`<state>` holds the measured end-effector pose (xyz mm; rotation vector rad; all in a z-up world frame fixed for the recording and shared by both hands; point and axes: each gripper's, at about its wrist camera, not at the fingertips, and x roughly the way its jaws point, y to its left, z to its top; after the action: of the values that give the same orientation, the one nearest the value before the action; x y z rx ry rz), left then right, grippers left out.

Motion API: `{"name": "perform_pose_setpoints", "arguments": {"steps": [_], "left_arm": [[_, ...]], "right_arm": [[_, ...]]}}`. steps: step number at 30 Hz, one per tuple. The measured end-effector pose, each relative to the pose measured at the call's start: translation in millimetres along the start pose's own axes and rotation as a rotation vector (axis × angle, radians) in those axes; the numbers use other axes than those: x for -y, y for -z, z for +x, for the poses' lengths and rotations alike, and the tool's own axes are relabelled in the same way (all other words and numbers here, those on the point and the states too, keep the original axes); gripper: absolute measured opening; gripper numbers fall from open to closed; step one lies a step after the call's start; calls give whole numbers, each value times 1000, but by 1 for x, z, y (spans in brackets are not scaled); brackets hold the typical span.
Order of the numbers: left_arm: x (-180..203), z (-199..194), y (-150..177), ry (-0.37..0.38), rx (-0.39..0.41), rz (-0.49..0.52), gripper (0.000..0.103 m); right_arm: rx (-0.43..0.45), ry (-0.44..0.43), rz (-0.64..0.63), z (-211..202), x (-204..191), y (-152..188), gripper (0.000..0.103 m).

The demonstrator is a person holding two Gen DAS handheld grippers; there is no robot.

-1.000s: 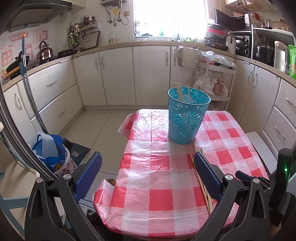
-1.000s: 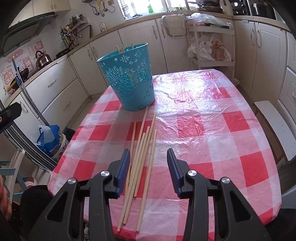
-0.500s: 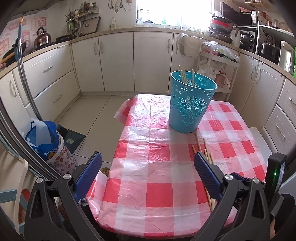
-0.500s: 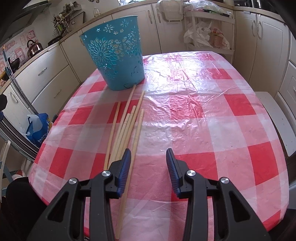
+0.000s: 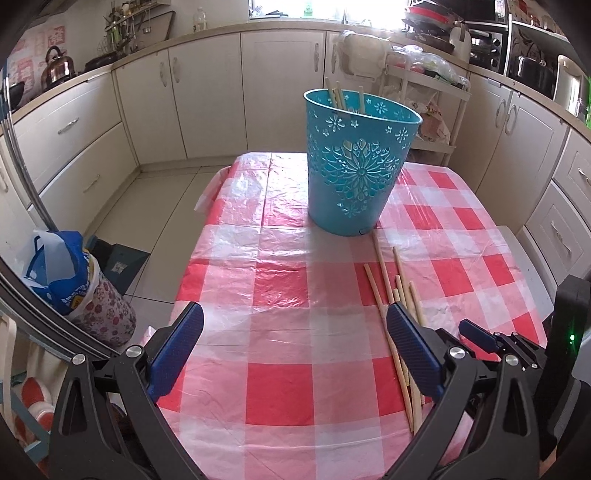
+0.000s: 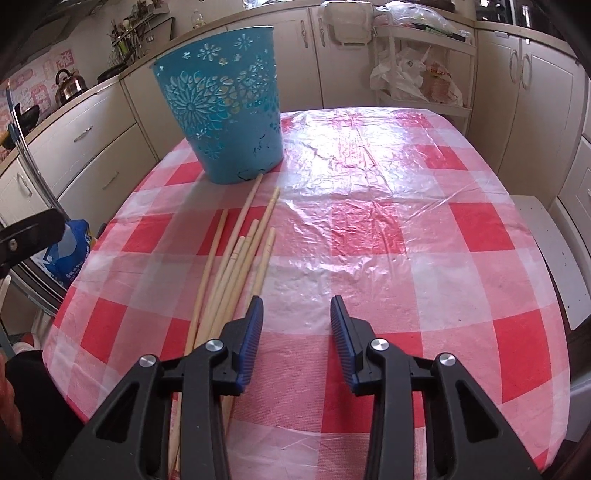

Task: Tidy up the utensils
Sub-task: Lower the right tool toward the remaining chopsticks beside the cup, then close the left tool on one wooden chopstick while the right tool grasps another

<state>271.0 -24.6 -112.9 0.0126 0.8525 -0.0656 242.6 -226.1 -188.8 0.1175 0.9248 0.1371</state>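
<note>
Loose chopsticks (image 6: 236, 258): fanned flat on tablecloth, tips toward teal basket (image 6: 221, 107); larger in view than second ago, both cameras lower. Further sticks upright inside basket (image 5: 341, 98). Right gripper (image 6: 295, 314): jaws partly apart, empty, just right of bundle. Left gripper (image 5: 295, 328): jaws wide, empty, above cloth. Red-checked tablecloth (image 6: 406, 221) under clear plastic. Cream kitchen cabinets (image 5: 207, 103), kettle (image 5: 57, 68), floor bag (image 5: 62, 269).

Cream cabinets (image 5: 214, 92), tiled floor (image 5: 147, 221), sunlit window (image 5: 332, 5).
</note>
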Motion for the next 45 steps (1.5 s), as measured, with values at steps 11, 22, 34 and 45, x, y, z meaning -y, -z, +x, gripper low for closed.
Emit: {"name": "perform_pose_setpoints", "arguments": {"steps": [11, 22, 34, 45], "left_arm": [[25, 52, -2, -18, -64, 18, 95], [50, 83, 2, -70, -100, 76, 95], [61, 92, 24, -73, -137, 133, 95], [45, 76, 31, -100, -112, 335, 95]], "right_arm": [[12, -32, -37, 1, -2, -1, 38], [17, 91, -88, 1, 4, 1, 35], [24, 60, -55, -1, 10, 1, 35], [20, 62, -41, -2, 15, 1, 35]]}}
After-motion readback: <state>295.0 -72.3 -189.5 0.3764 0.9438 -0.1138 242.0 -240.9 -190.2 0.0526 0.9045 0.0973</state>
